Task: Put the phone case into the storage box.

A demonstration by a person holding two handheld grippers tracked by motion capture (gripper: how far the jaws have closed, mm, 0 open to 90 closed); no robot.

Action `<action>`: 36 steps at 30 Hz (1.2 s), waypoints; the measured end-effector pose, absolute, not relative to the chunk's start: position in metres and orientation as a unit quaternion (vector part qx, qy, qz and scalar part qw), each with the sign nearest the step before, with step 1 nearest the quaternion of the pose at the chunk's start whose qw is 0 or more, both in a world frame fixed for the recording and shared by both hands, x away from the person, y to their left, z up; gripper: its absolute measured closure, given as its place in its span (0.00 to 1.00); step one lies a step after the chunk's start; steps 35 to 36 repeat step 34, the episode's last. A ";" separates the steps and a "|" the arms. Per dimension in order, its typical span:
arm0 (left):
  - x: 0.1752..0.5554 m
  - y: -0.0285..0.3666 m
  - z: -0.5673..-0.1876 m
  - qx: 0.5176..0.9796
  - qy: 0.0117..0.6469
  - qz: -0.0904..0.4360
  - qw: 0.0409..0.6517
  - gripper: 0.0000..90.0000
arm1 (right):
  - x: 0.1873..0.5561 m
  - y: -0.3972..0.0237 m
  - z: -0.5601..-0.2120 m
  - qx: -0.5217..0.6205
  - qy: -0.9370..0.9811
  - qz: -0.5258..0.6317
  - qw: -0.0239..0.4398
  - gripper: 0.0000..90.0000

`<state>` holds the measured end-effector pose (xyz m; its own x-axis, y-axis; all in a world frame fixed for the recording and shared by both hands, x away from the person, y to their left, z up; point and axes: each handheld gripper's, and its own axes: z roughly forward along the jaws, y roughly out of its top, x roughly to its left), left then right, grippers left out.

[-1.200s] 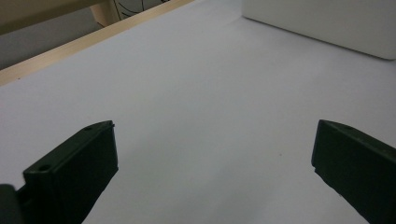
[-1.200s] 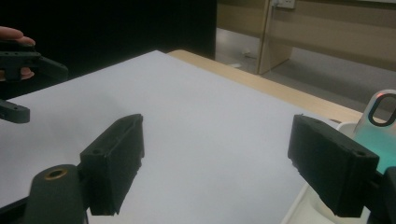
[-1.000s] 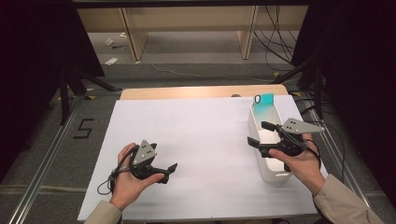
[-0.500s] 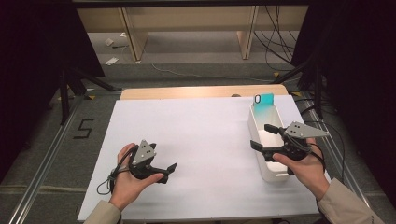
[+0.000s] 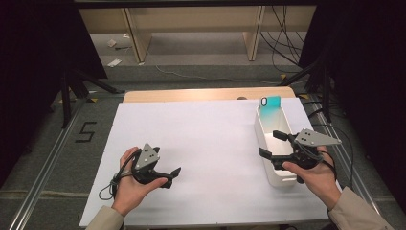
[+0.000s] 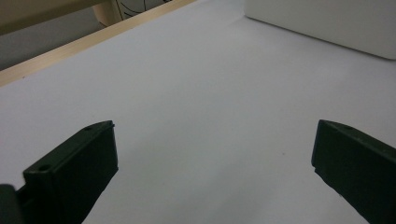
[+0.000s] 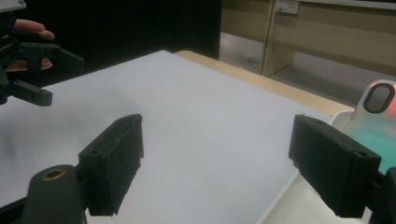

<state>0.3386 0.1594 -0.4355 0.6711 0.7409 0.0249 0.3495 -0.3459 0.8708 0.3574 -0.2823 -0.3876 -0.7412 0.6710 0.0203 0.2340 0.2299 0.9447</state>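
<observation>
- Phone case (image 5: 270, 103), teal, with an oval camera cutout: propped upright at the far end of the white bin (image 5: 262, 139), right of centre in the high view; seen again at the right edge of the right gripper view (image 7: 378, 116), rising past the bin's rim.
- Left gripper (image 5: 173, 173), lower left of the high view: resting low on the white sheet (image 5: 201, 139), jaws spread with nothing between them; bare sheet between the two black jaws in the left gripper view, bin wall (image 6: 327, 23) at upper right.
- Right gripper (image 5: 273, 143), right of the high view: held over the near half of the bin, jaws spread wide and empty, well short of the case.
- Step in hand, as judged: approach of the right gripper toward the case, grasp not yet made.
- Next move, as judged: advance along the bin toward its far end, jaws lined up on either side of the thin case, then closure on its edges; care needed against the bin walls.
</observation>
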 end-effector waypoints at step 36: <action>0.340 0.160 -0.435 0.790 0.345 0.215 0.459 0.00 | 0.345 -0.289 -0.394 0.288 0.754 0.556 0.198 0.22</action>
